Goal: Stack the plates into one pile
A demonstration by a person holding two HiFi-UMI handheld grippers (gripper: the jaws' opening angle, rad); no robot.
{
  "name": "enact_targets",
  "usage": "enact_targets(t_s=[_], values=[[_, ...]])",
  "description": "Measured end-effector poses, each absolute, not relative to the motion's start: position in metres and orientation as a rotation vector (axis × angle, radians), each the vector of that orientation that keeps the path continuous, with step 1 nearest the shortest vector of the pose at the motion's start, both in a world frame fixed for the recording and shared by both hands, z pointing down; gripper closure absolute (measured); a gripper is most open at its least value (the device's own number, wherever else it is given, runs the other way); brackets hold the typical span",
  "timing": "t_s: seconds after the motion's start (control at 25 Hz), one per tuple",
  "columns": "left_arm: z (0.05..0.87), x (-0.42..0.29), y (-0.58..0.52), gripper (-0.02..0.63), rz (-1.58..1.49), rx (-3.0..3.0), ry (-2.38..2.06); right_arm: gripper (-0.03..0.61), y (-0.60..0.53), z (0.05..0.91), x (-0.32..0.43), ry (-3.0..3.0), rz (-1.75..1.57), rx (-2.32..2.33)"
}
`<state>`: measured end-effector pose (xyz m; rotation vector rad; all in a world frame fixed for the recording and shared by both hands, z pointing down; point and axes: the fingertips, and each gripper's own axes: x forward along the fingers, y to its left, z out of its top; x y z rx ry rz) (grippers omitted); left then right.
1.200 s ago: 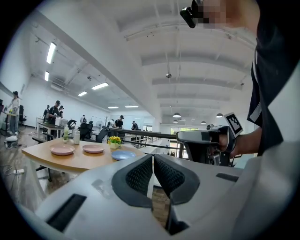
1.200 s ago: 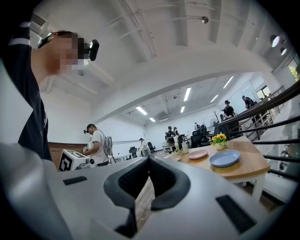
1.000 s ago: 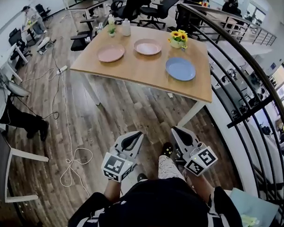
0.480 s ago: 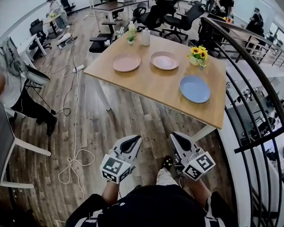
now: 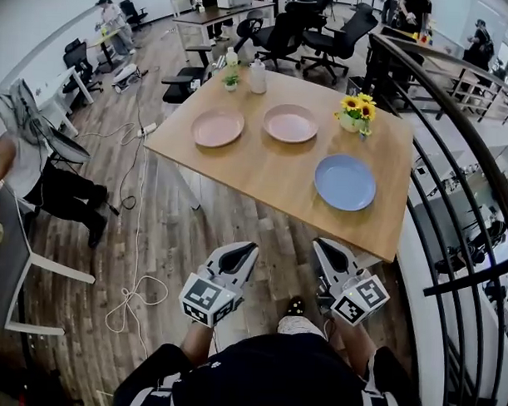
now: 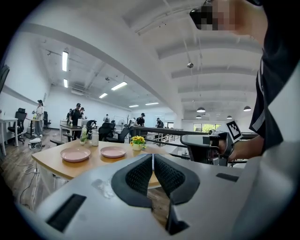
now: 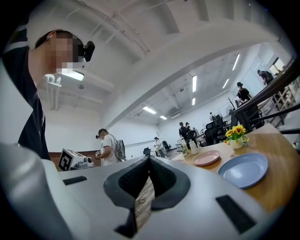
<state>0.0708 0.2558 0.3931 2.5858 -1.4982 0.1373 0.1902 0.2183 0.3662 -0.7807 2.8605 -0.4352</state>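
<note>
Three plates lie apart on the wooden counter [image 5: 263, 169]: a pink plate [image 5: 217, 127] and a second pink plate [image 5: 291, 123] side by side at the far side, and a blue plate [image 5: 345, 182] nearer, close to the sunflowers [image 5: 358, 110]. The left gripper [image 5: 251, 248] and right gripper [image 5: 321, 243] hang short of the counter, over the floor. The fingers of both are closed on nothing.

right gripper [image 7: 149, 158] closed, empty; blue plate [image 7: 243, 169] and pink plate [image 7: 206, 158] on table [image 7: 280, 152].
</note>
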Motion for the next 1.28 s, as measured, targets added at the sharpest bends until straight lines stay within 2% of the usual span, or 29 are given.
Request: enact_targets(t_s=[0.8, 1.28], values=[[0.389, 0.163, 0.133, 0.592, 0.248, 2.595, -1.439, 0.578, 0.104, 0.368, 0.287, 2.789, -0.510, -0.844], [0.420, 0.166, 0.063, 0.592, 0.306, 2.567, -1.357, 0.577, 0.045, 0.393, 0.321, 2.737, -0.542, -1.088]])
